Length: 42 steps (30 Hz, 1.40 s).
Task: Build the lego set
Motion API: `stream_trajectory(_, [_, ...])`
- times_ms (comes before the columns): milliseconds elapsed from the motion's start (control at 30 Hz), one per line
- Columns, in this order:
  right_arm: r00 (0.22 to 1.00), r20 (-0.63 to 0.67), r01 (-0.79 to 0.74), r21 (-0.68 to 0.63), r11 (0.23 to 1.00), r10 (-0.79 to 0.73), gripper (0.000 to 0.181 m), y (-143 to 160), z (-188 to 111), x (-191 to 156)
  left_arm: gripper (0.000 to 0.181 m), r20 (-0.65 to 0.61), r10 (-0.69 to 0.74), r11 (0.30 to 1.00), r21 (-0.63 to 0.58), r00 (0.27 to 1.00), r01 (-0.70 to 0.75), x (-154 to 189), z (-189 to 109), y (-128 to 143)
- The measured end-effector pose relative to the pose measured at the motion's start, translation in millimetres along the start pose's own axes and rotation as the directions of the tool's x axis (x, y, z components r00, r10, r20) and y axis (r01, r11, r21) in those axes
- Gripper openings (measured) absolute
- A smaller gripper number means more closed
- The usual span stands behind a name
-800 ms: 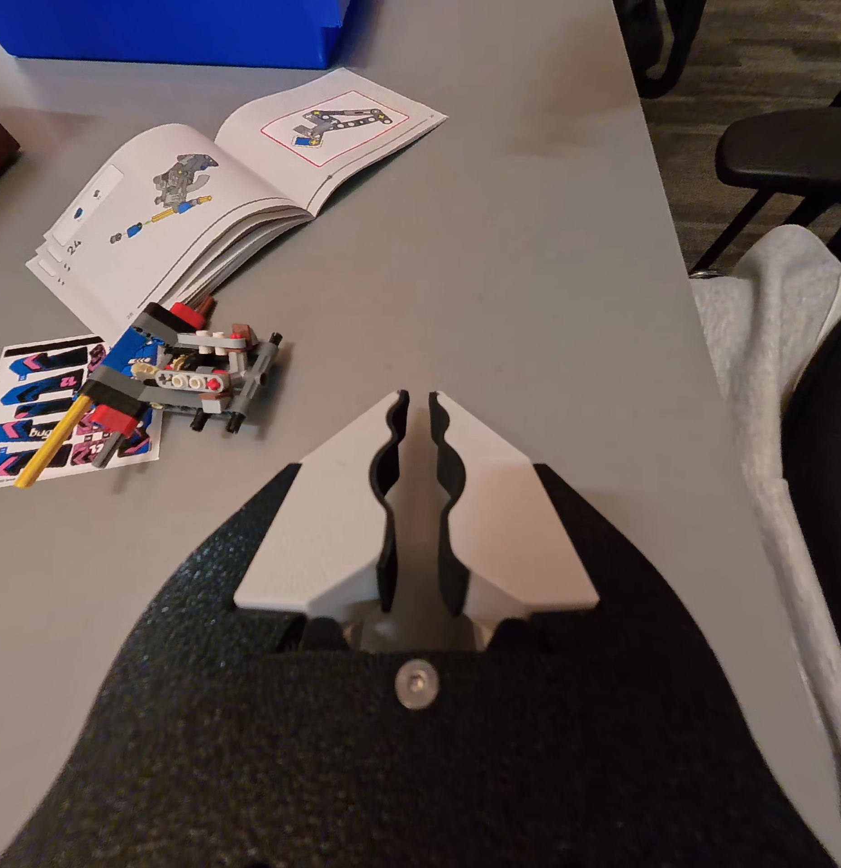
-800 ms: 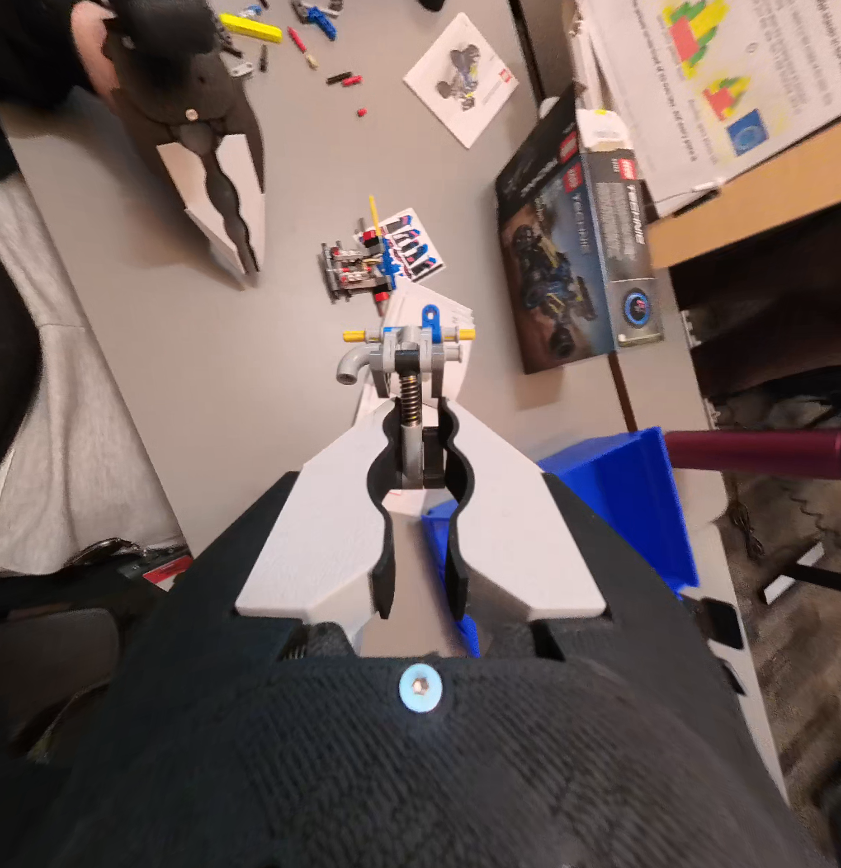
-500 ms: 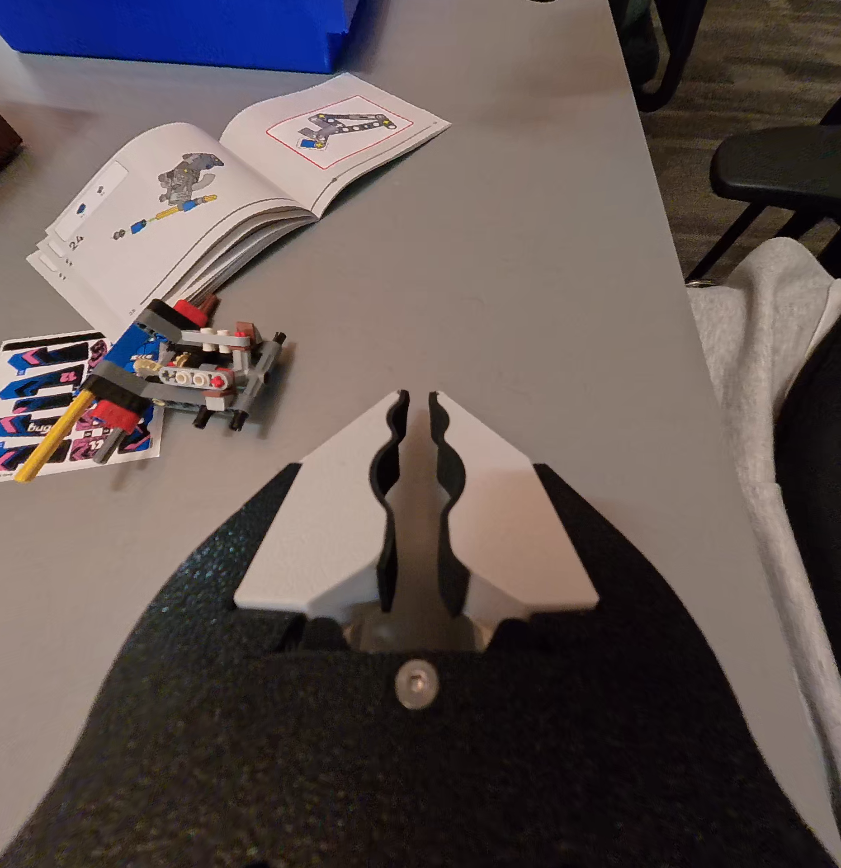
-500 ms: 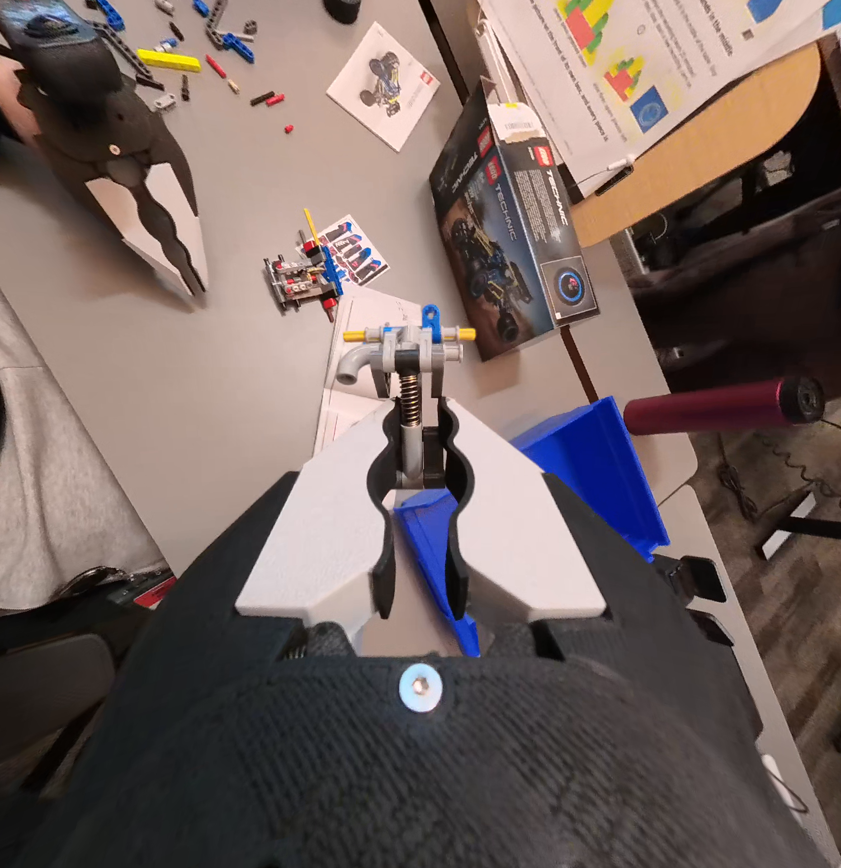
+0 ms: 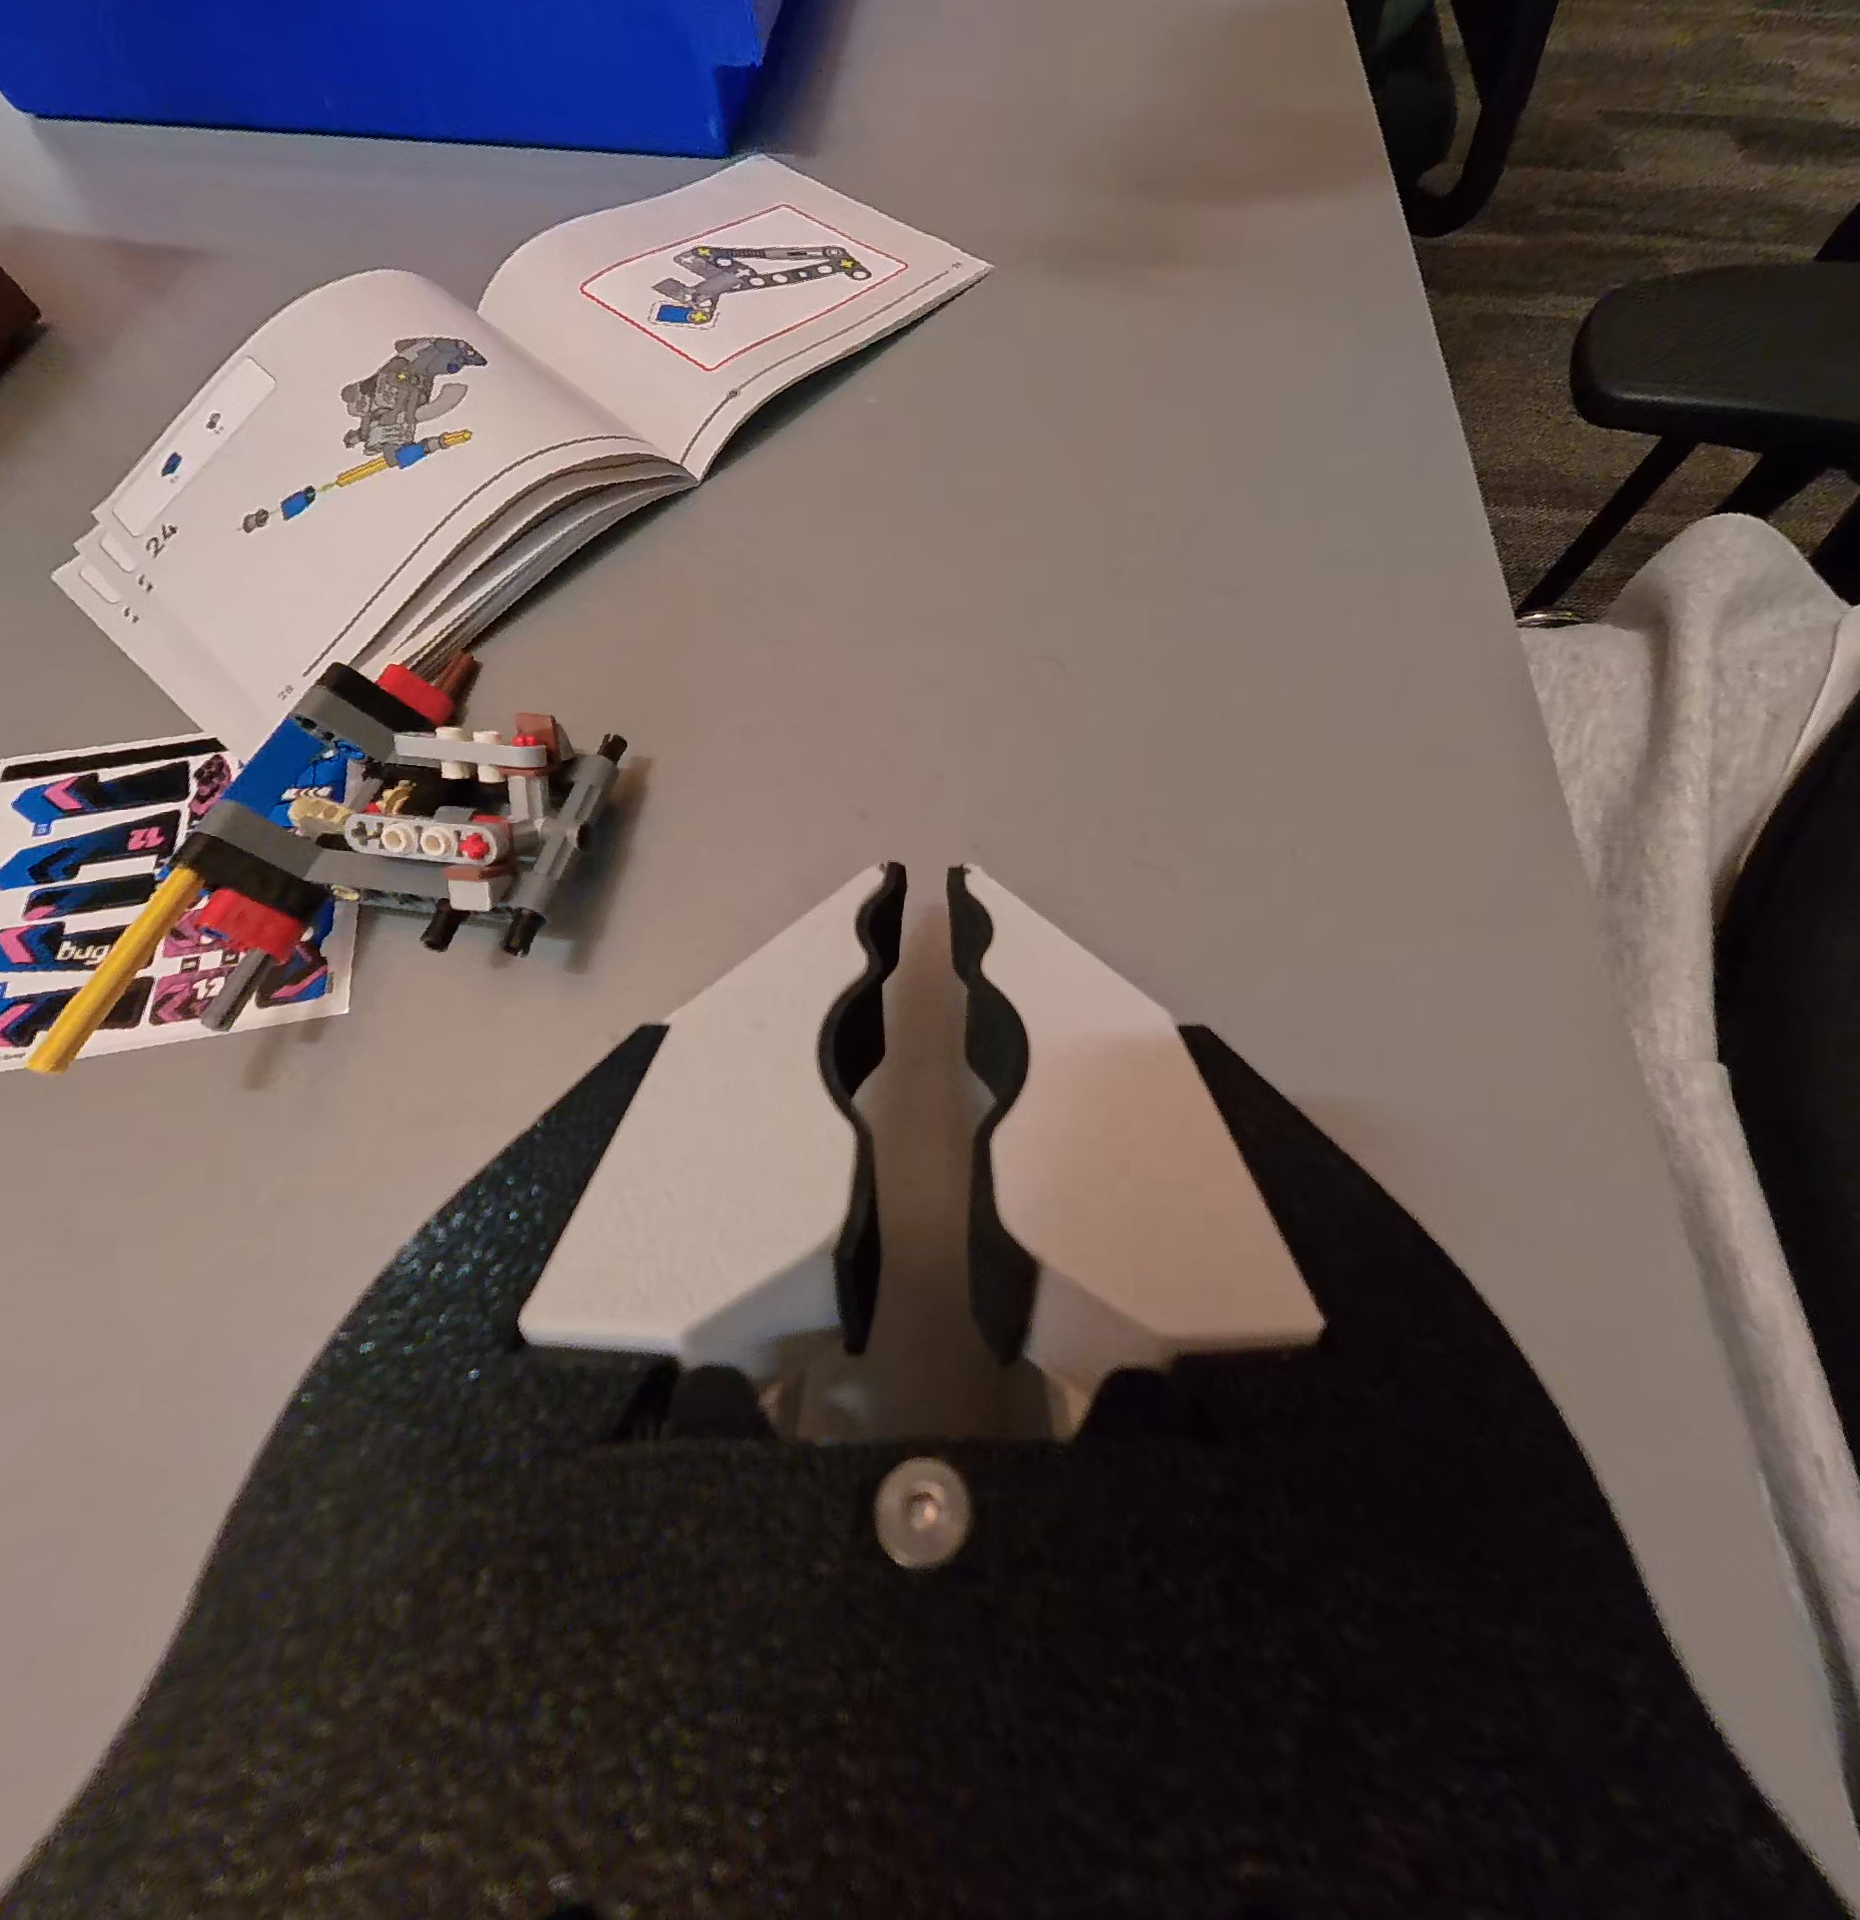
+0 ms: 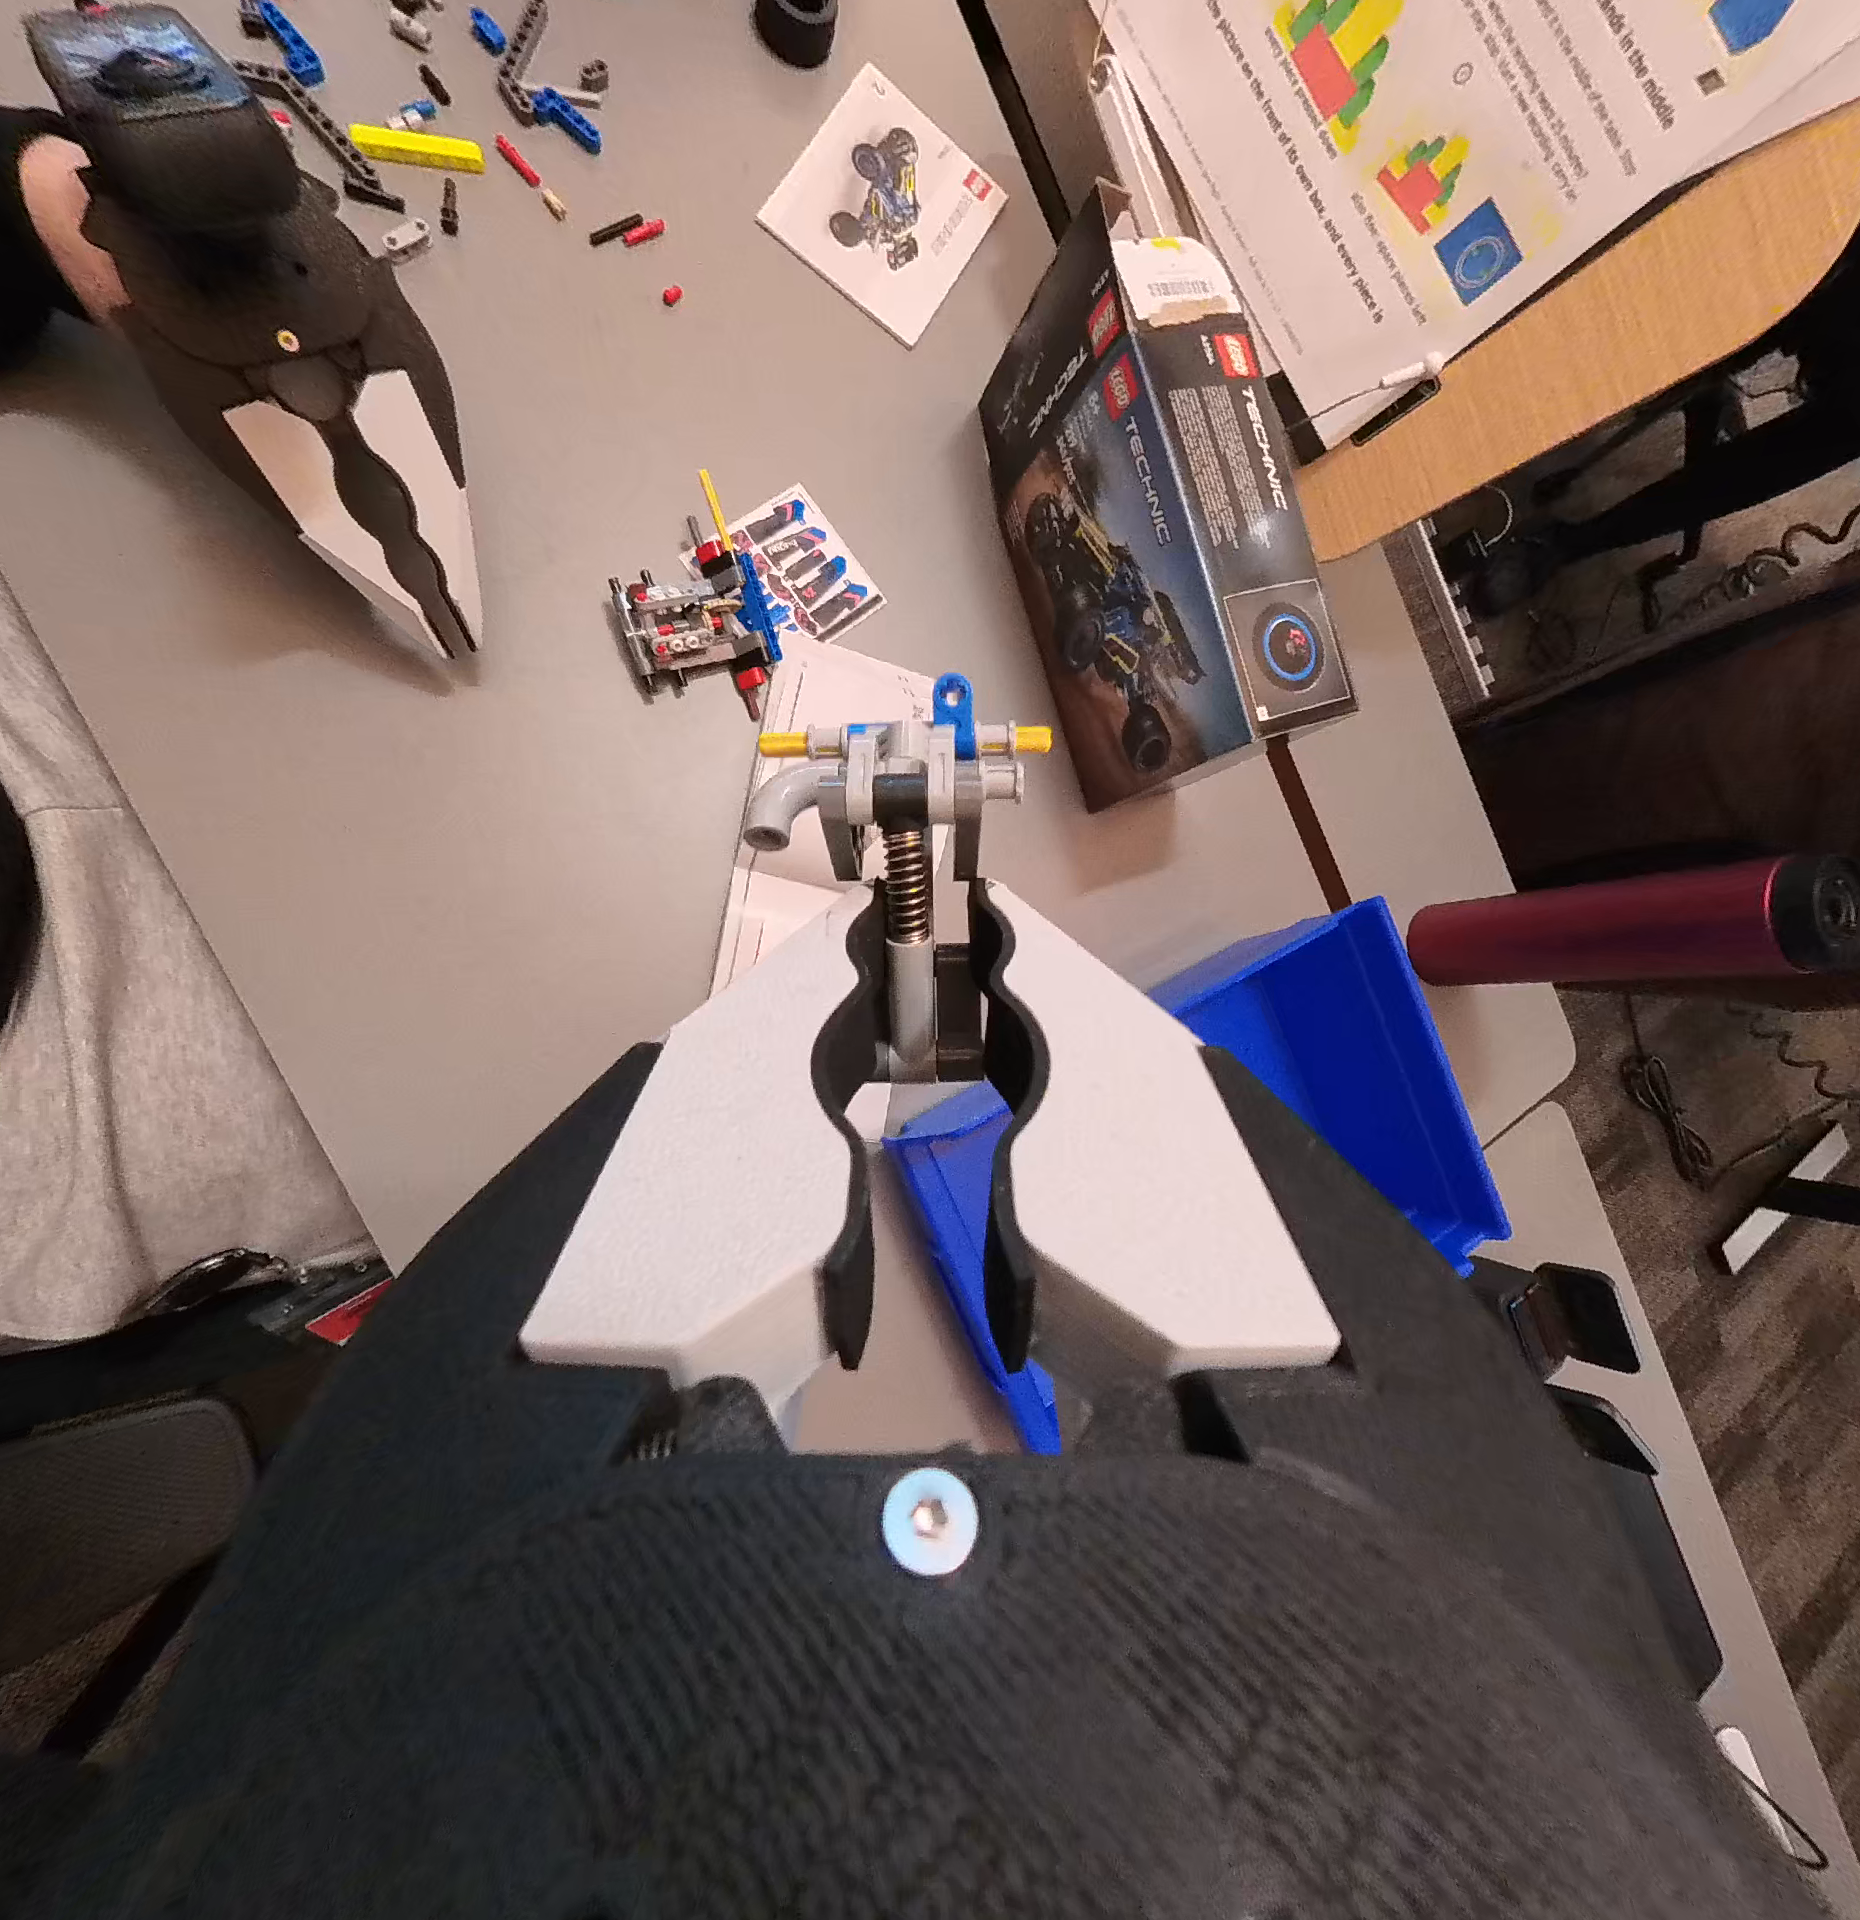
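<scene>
Nearest in the right wrist view, the right gripper is clenched on a small sub-assembly: its fingers pinch the grey shaft below a metal spring, and the grey cross-piece with yellow axle ends and a blue connector stands above the tips at frame centre, lifted clear of the desk.

In the left wrist view, the left gripper holds nothing; its fingers stand a narrow gap apart over bare desk at centre frame.

Just beyond it, at middle left, lies the chassis, a grey, blue and red build with a yellow axle, partly resting on the sticker sheet. Beyond that the instruction booklet lies open at upper left, with a blue bin at the top edge. Loose parts are scattered at the upper left of the right wrist view, and the set's box stands at upper right.

The step in hand looks like mating the spring sub-assembly to the chassis. Next, the empty left gripper probably needs to grip and steady the chassis while the right brings its piece across, aligned to the mounting holes.
</scene>
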State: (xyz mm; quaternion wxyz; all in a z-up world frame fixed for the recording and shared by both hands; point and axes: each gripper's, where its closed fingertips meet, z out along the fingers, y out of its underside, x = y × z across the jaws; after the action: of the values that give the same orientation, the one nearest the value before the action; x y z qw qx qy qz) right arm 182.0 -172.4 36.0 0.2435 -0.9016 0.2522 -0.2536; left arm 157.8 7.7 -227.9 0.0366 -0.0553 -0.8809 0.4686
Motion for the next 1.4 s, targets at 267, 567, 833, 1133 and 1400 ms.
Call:
stream_trajectory(267, [1.0,0.011,0.012,0.025,1.0,-0.012,0.013,3,4,-5,0.005,-0.002,0.005,1.0,-0.007,1.0,-0.005,1,0,1])
stream_trajectory(567, [0.987,0.156,0.027,0.094,0.995,-0.042,0.012,-4,16,-37,0.002,0.108,0.032,0.987,0.156,0.994,-0.049,-6,-13,-35])
stream_trajectory(833, [0.888,0.399,0.153,0.213,0.965,-0.229,0.012,-34,57,-144,0.0,0.525,0.124,0.645,0.602,0.842,-0.471,42,-126,-174])
stream_trajectory(1133, [0.842,0.425,0.226,0.282,0.932,-0.333,0.012,-67,66,-174,0.0,0.463,0.069,0.661,0.642,0.883,-0.388,36,-119,-168])
stream_trajectory(1400, [0.847,0.439,0.162,0.323,0.932,-0.299,0.011,-66,70,-166,0.0,0.454,0.057,0.68,0.635,0.889,-0.367,28,-111,-161])
